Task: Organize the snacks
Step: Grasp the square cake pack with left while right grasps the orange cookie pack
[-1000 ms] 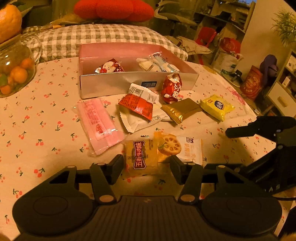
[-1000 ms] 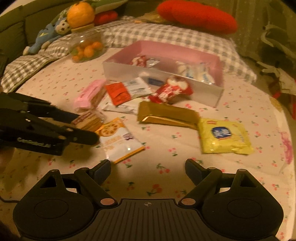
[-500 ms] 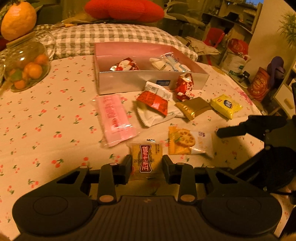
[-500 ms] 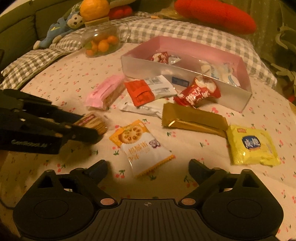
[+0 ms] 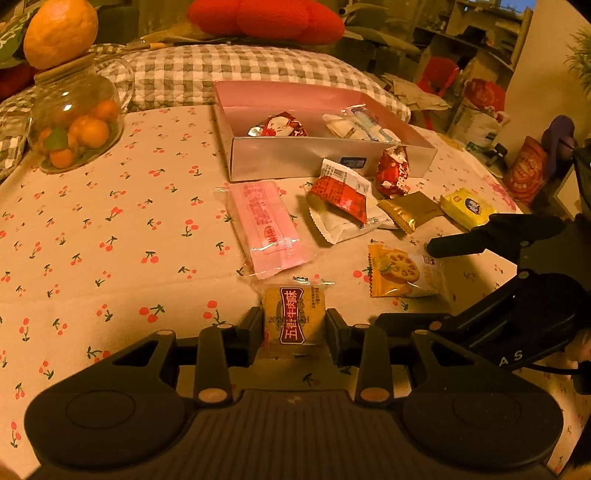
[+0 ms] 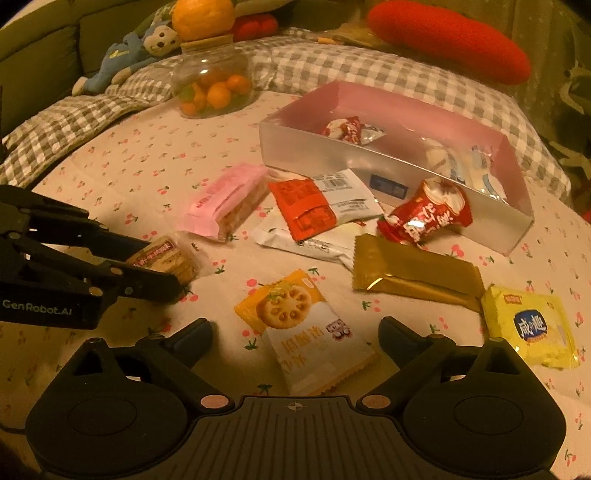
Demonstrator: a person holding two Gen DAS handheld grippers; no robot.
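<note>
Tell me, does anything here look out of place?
Yes: most snacks lie scattered on the cloth outside the pink box, and a red packet leans against its front wall. An orange is perched atop the glass jar.

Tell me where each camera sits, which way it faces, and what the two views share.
Left wrist: on the left gripper, looking along its fingers at the held biscuit pack and the box; right gripper at right.
Right wrist: on the right gripper, open over the lotus pack; left gripper at left.
Shared: box, biscuit pack, lotus pack, jar.
</note>
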